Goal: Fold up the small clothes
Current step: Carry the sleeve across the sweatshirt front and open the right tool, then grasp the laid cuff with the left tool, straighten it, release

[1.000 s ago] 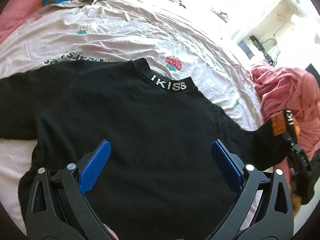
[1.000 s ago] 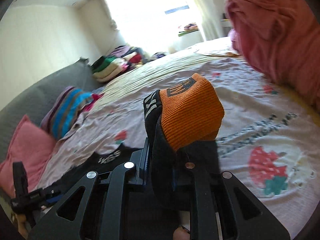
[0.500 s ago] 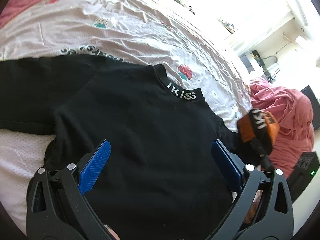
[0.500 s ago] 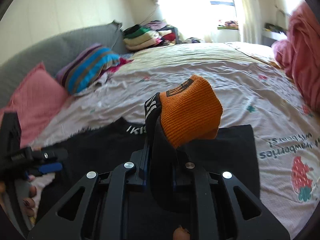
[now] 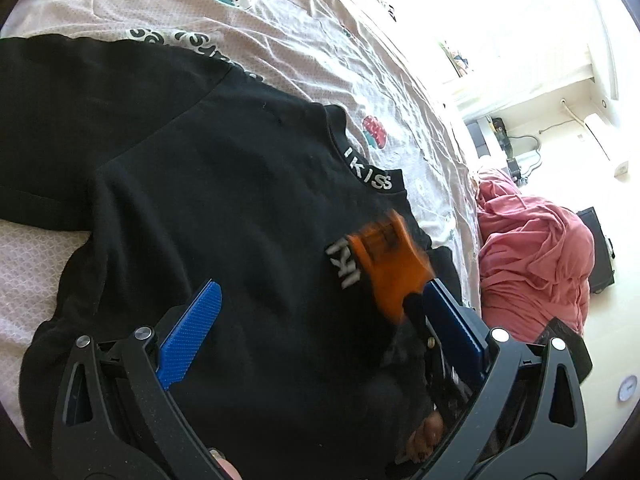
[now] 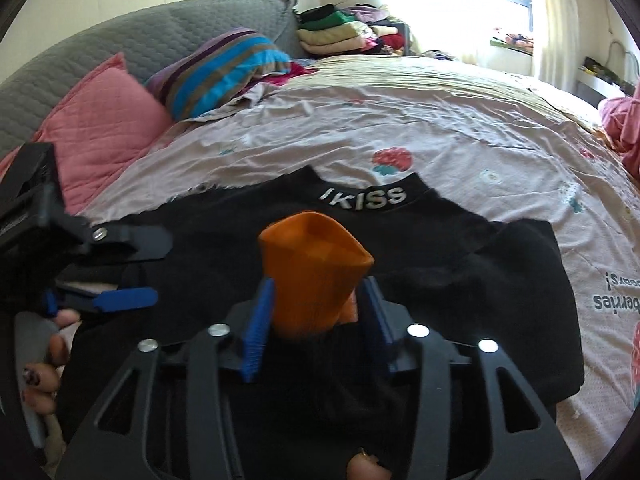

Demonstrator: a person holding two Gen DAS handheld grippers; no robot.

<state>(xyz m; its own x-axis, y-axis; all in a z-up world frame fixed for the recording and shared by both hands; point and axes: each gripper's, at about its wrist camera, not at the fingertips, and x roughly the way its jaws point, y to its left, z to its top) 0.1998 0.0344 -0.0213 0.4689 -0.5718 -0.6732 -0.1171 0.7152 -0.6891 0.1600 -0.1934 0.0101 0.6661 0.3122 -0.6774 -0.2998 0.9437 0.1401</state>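
Note:
A black sweater with an "IKISS" collar lies flat on the bed sheet. Its sleeve ends in an orange cuff, folded in over the chest. My right gripper has its jaws opening. The cuff stands loose and puffed between the blue pads, which do not squeeze it. My left gripper hovers open over the sweater's lower body with nothing between its fingers. The cuff sits just past its right fingertip. The other sleeve stretches out to the left.
A pink pillow and a striped pillow lean on the grey headboard. Folded clothes are stacked at the far corner. A heap of pink cloth lies at the bed's right edge. A person's fingers hold the left gripper.
The right gripper carried the orange-cuffed sleeve from the sweater's side in over its chest, then its jaws parted and the pinched cuff sprang open. The left gripper sank closer to the sweater.

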